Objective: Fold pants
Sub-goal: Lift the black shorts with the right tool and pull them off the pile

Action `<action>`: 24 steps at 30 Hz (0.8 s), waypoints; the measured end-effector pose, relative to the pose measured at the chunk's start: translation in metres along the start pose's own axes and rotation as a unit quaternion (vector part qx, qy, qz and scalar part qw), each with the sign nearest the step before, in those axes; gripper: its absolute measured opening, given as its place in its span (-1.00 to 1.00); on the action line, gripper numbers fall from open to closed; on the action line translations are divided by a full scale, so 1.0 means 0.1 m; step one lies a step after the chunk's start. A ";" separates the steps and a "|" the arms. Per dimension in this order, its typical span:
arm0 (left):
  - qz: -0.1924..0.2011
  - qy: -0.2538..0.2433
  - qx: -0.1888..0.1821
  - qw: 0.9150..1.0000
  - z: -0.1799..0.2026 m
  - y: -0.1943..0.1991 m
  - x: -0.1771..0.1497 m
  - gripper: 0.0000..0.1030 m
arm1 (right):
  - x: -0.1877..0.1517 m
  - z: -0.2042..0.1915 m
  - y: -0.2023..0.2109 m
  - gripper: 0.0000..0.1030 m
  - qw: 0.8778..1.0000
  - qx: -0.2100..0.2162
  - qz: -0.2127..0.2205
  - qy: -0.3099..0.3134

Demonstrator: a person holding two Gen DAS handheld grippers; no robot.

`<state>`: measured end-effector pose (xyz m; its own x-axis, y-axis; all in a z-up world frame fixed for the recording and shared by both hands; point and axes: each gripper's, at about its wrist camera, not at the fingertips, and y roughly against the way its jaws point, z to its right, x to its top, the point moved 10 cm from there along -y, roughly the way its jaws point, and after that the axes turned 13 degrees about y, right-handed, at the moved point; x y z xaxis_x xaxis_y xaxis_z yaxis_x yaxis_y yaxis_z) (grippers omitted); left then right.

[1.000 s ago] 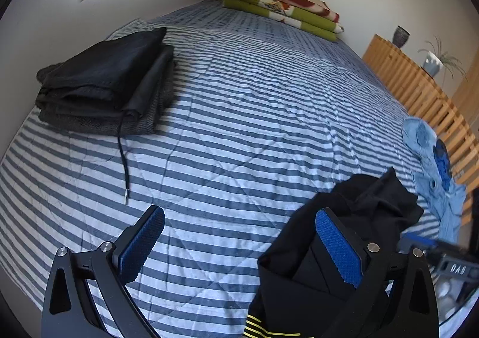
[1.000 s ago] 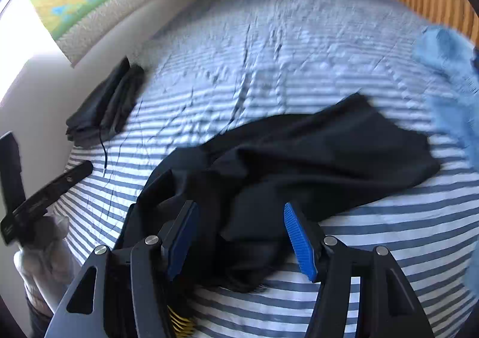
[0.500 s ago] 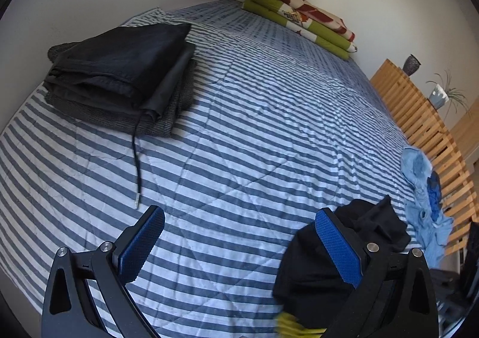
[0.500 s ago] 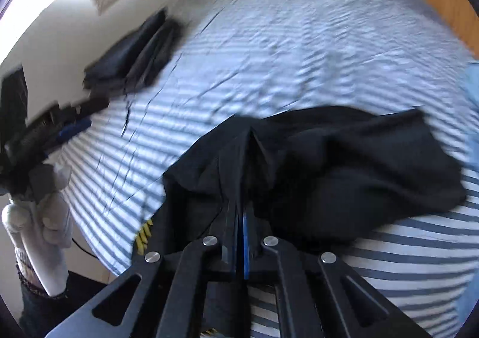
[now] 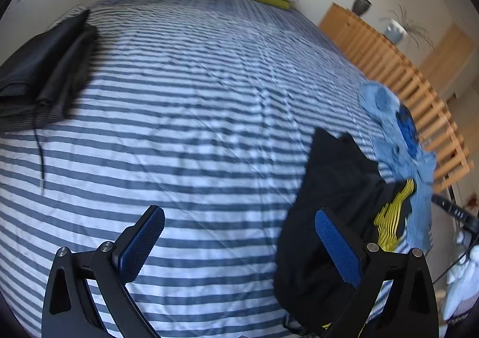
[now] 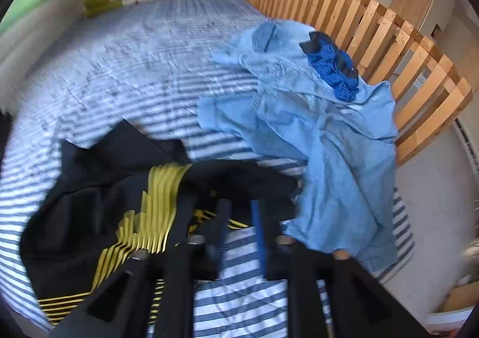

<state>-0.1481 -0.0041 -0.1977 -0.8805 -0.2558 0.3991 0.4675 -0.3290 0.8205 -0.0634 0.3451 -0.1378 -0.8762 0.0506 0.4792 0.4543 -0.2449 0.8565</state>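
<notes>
Left wrist view: the left gripper (image 5: 239,243) hangs wide, empty, over the bed (image 5: 191,104); the black pants (image 5: 335,206) lie bunched near its right edge. Best catch a hem and spread it flat.

Right wrist view: the right gripper (image 6: 239,227), jaws narrow after just reopening, blurred, shows no cloth between them; only here the blue jeans (image 6: 317,134) show overlapping the pants (image 6: 98,185).

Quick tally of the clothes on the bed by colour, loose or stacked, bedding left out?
Black with yellow stripes, loose: 1, the pants
Light blue denim, loose: 1, a garment
Bright blue, loose: 1, a small piece on the denim
Dark, folded in the stack: at least 2; exact number unclear
Total: at least 5
</notes>
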 end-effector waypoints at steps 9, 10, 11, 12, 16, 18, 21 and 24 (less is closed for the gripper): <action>0.025 -0.010 0.068 0.997 -0.36 0.00 -0.38 0.98 | -0.51 -2.08 0.35 -0.10 0.952 0.239 -0.007 0.189; 0.027 0.002 0.075 0.997 -0.46 0.04 -0.40 0.98 | -0.64 -2.34 0.44 -0.10 0.942 0.250 -0.006 0.224; 0.026 0.016 0.073 0.997 -0.55 0.08 -0.44 0.98 | -0.74 -2.52 0.49 -0.08 0.934 0.253 -0.005 0.251; 0.026 0.029 0.066 0.997 -0.63 0.12 -0.48 0.98 | -0.86 -2.72 0.54 -0.06 0.925 0.252 -0.005 0.283; 0.018 0.057 0.072 0.996 -0.92 0.25 -0.63 0.98 | -1.21 -3.19 0.51 0.07 0.899 0.176 0.013 0.401; 0.017 0.059 0.076 0.995 -1.01 0.32 -0.69 0.98 | -1.22 -3.19 0.37 0.04 0.897 0.141 0.014 0.418; 0.021 0.046 0.077 0.996 -0.97 0.39 -0.73 0.98 | -1.04 -2.84 0.24 -0.76 0.921 0.148 -0.004 0.361; 0.020 0.016 0.075 0.997 -0.76 0.36 -0.73 0.98 | -0.71 -2.30 0.27 -0.86 0.951 0.171 -0.001 0.257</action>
<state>-0.0605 -0.0665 -0.2283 -0.8572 -0.2954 0.4219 0.4833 -0.1784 0.8571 -0.0256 0.1125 -0.1925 -0.8002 -0.4512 0.3950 0.4006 0.0879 0.9120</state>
